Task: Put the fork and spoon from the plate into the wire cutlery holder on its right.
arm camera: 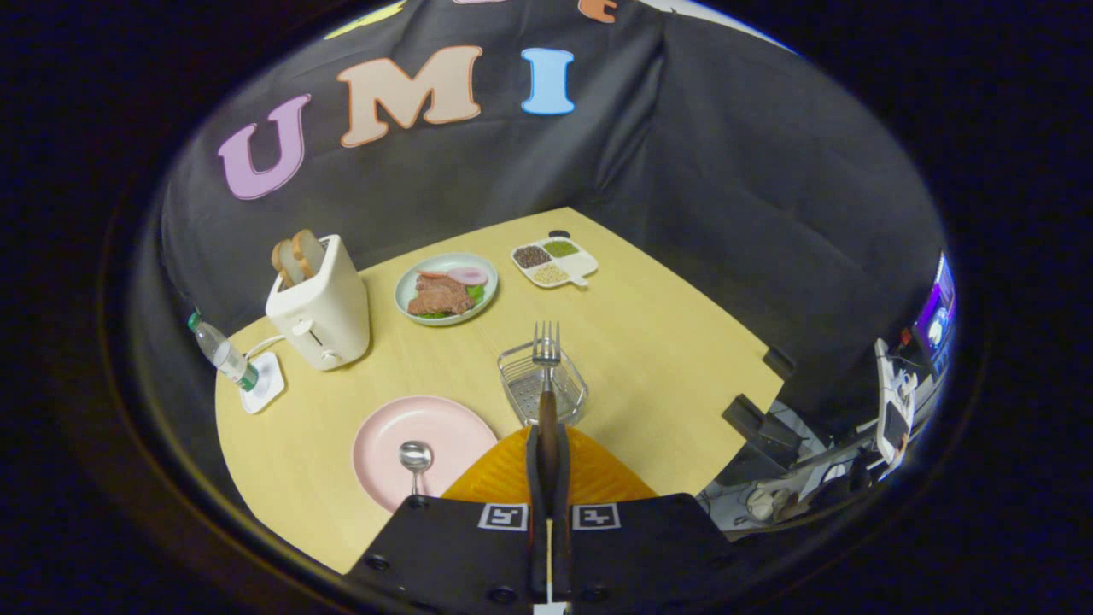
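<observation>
Between the two fingers of the gripper sits the dark handle of the fork, both fingers pressed closed against it. Its metal tines point away at twelve o'clock, reaching over the wire cutlery holder, which stands on the table just ahead of the fingertips. Whether the tines touch the wire or hang above it, I cannot tell.

At about nine o'clock from the fingertips lies the pink plate, close beside the holder on its left. The spoon rests on this plate, bowl toward the far side, handle running back toward the gripper body.

Beyond the plate at about eleven o'clock stands a cream toaster with slices of bread rising from its slots. At nine o'clock from the toaster a clear water bottle with a green label leans by a white square coaster near the table's edge.

Farther off, at roughly eleven o'clock from the holder, a pale green plate carries meat slices and greens. At twelve o'clock, well apart from the holder, a white divided tray holds dark, green and pale grains in its separate compartments.
</observation>
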Action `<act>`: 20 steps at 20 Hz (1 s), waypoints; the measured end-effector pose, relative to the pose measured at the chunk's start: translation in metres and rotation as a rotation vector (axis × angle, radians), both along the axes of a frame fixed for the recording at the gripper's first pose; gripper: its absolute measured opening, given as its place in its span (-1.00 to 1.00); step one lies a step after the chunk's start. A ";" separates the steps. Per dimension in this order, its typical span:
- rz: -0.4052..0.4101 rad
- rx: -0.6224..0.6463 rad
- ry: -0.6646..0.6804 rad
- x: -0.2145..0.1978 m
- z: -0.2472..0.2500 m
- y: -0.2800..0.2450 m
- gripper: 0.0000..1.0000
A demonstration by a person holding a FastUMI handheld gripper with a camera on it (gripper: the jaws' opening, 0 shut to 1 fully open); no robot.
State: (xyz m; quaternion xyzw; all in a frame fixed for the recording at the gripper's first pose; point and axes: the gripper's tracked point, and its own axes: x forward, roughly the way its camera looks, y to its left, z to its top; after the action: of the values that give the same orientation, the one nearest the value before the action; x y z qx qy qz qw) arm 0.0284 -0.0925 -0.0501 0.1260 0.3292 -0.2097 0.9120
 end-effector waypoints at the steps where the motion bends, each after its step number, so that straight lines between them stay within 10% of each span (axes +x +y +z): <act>1: 0.000 0.026 0.020 0.001 -0.003 0.001 -0.90; 20: 0.162 0.147 0.325 0.041 -0.063 -0.017 -0.75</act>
State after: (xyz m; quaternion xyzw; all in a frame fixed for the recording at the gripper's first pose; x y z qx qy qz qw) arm 0.0697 -0.1100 -0.1127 0.1300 0.4955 -0.1283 0.8492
